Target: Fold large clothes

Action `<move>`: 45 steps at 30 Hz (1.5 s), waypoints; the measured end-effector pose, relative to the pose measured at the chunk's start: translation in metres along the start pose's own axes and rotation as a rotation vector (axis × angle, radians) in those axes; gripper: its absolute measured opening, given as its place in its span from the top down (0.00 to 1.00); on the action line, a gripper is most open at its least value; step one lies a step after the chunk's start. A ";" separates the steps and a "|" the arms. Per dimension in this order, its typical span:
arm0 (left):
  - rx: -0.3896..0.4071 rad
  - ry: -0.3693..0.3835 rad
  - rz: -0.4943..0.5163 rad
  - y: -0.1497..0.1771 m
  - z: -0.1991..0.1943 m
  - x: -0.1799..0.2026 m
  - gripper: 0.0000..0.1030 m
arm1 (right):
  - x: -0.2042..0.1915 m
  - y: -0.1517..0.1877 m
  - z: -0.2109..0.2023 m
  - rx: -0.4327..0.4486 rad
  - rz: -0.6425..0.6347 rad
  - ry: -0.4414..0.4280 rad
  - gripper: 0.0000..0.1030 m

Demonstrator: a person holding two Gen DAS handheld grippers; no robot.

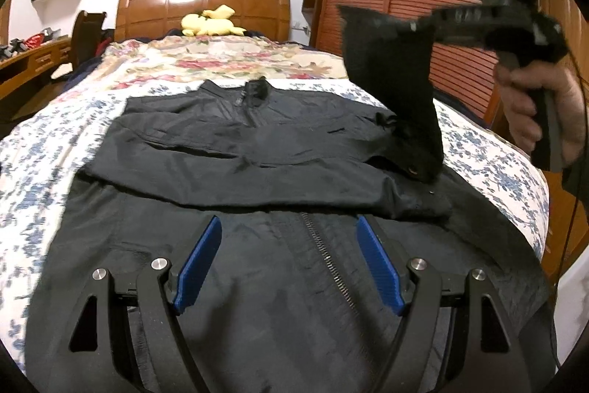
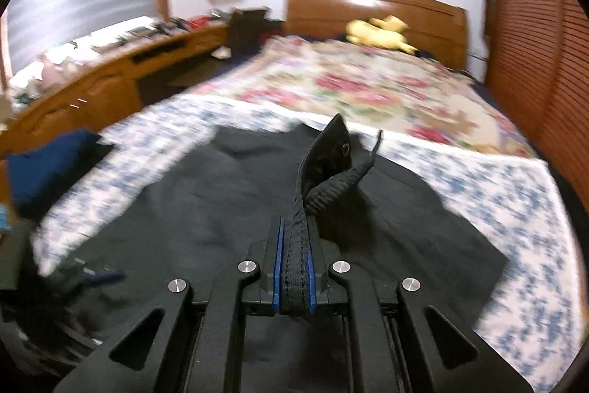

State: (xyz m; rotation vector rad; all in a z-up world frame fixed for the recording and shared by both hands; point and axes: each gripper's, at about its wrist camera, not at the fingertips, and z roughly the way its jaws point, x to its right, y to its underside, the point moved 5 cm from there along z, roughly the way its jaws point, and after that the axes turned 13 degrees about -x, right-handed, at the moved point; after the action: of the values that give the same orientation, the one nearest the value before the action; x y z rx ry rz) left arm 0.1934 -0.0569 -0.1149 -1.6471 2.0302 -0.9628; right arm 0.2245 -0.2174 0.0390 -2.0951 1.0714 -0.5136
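Pinching the black sleeve cuff (image 2: 324, 164), the right tongs (image 2: 294, 267) hold it raised above the jacket (image 1: 257, 150), which lies flat on the bed (image 1: 489, 157), zipper running lengthwise away from the spread, empty left tongs (image 1: 287, 264); the sleeve's landing place lies across the chest, nearer the right hand (image 1: 533, 113).

Left gripper (image 1: 289, 264) with black linkage arms, silver round screws, ribbed blue fingers (image 1: 198, 264), right gripper (image 2: 294, 267) matching, green indicator light, bare hand (image 1: 537, 105) on grey handle
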 end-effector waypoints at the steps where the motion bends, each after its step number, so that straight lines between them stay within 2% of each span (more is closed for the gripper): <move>1: 0.004 -0.011 -0.003 0.001 -0.004 -0.004 0.25 | -0.011 -0.003 -0.007 0.021 -0.014 -0.035 0.90; 4: 0.017 -0.035 -0.020 0.003 -0.013 -0.016 0.25 | -0.033 -0.005 -0.027 0.071 -0.045 -0.086 0.89; 6: 0.023 -0.042 -0.033 0.005 -0.018 -0.024 0.25 | -0.042 -0.004 -0.035 0.081 -0.058 -0.085 0.76; 7: 0.027 -0.047 -0.038 0.006 -0.020 -0.027 0.25 | -0.041 -0.002 -0.036 0.082 -0.056 -0.066 0.63; 8: 0.028 -0.053 -0.042 0.006 -0.021 -0.029 0.25 | -0.040 0.003 -0.038 0.081 -0.053 -0.052 0.55; 11: 0.025 -0.061 -0.046 0.007 -0.021 -0.032 0.25 | -0.035 0.012 -0.034 0.061 -0.042 -0.018 0.55; 16: 0.008 -0.069 -0.028 0.009 -0.015 -0.028 0.25 | -0.028 0.047 -0.019 0.008 0.028 0.035 0.55; 25: -0.043 -0.048 0.005 0.006 0.001 -0.001 0.25 | -0.015 0.095 0.022 -0.073 0.117 0.092 0.55; 29: -0.071 -0.052 0.038 0.001 0.009 0.013 0.25 | -0.012 0.105 0.038 -0.115 0.156 0.109 0.55; 33: -0.119 -0.039 0.067 -0.003 0.024 0.025 0.27 | -0.017 0.101 0.037 -0.105 0.175 0.081 0.55; 35: -0.150 -0.011 0.062 -0.005 0.033 0.028 0.34 | -0.020 0.100 0.031 -0.083 0.166 0.085 0.55; 39: -0.214 -0.009 0.037 -0.013 0.056 0.028 0.35 | -0.012 0.104 0.037 -0.088 0.167 0.114 0.55; 45: -0.284 -0.012 -0.006 -0.024 0.080 0.024 0.35 | -0.009 0.111 0.039 -0.088 0.171 0.113 0.55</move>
State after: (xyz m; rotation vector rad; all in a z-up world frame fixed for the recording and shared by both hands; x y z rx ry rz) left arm 0.2561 -0.1048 -0.1515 -1.7937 2.2376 -0.6883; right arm 0.1844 -0.2381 -0.0696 -2.0458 1.3470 -0.5128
